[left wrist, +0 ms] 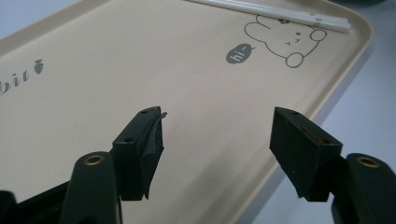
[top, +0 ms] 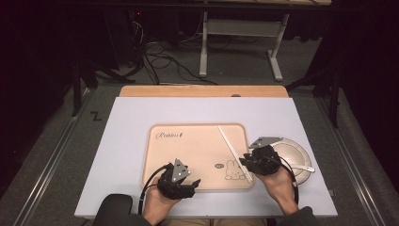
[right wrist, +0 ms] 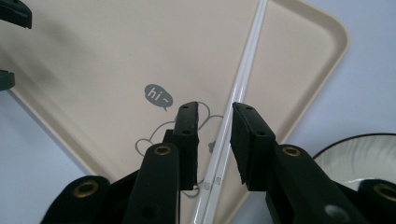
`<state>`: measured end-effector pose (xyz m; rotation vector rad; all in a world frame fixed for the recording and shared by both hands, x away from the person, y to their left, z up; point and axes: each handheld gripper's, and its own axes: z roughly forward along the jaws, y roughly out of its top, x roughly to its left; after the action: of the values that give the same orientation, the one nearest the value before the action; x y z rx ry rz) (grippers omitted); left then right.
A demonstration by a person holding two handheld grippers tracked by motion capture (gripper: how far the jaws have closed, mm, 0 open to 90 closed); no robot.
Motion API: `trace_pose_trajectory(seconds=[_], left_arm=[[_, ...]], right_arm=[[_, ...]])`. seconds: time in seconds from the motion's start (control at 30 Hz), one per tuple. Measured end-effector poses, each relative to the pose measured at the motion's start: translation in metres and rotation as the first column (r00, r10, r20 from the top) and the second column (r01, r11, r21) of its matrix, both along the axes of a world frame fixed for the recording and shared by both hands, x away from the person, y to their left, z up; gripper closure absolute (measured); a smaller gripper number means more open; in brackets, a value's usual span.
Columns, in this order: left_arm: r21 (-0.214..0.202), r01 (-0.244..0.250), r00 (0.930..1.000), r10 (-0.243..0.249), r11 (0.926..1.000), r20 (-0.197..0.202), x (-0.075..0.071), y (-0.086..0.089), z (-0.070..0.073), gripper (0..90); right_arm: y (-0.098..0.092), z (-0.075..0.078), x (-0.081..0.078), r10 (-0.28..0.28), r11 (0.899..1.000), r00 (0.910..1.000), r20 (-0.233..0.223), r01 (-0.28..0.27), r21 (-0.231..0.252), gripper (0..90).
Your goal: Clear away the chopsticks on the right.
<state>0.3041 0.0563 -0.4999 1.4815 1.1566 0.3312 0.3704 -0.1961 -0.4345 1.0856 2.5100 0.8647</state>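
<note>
two white chopsticks (top: pixel 230 145) lie side by side as a pair, slanting across the right part of the beige tray (top: pixel 188 155), their near ends over the tray's near right rim beside the printed rabbit, their far ends toward the tray's far edge. the right gripper (right wrist: pixel 214 125) sits over the near ends with its jaws partly spread, one jaw on each side of the pair; the pads are not pressing on the sticks, so nothing is pinched. the left gripper (left wrist: pixel 217 135) hangs over the near left part of the tray, jaws wide apart, nothing between them. judgement on handling: the sticks look thin, stiff, light and smooth, probably plastic, so likely slippery and prone to roll or scissor apart if caught on one only. best hold would seem to be across both together, a little in from the near ends where they cross the rim and a gap sits beneath them; a grip too near the tips may let them pivot. little force needed; unlikely to break. surroundings: a pale round plate (top: pixel 297 153) with a dark rim stands on the white table (top: pixel 127 141) just right of the tray, with a white utensil (top: pixel 301 167) lying on it, close beside the right hand. in the way: the tray's raised lip under the sticks, and the plate near the right jaw. the rest of the tray is bare.
</note>
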Motion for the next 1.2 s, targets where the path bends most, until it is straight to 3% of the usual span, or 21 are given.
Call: trace_pose_trajectory(seconds=[0.27, 0.5, 0.97, 1.2], left_arm=[[-0.002, 0.022, 0.9998, -0.022, 0.9997, 0.001, 0.004, -0.005, 0.001, 35.1], [0.001, 0.034, 0.9994, -0.034, 0.9994, 0.002, 0.008, -0.009, 0.001, 35.3], [0.013, 0.063, 0.998, -0.063, 0.998, -0.001, 0.012, -0.012, 0.001, 35.5], [0.012, 0.059, 0.9982, -0.059, 0.9982, 0.003, 0.011, -0.011, 0.001, 35.5]], right_arm=[[-0.021, 0.012, -0.005, -0.042, 0.999, 0.999, 0.016, 0.041, 0.034, 72.4], [-0.052, 0.027, -0.011, -0.119, 0.991, 0.9925, 0.03, 0.117, 0.061, 71.6], [-0.1, 0.036, -0.017, -0.212, 0.977, 0.9772, 0.014, 0.212, 0.013, 67.8], [-0.115, 0.03, -0.015, -0.247, 0.969, 0.969, -0.004, 0.247, -0.029, 66.5]])
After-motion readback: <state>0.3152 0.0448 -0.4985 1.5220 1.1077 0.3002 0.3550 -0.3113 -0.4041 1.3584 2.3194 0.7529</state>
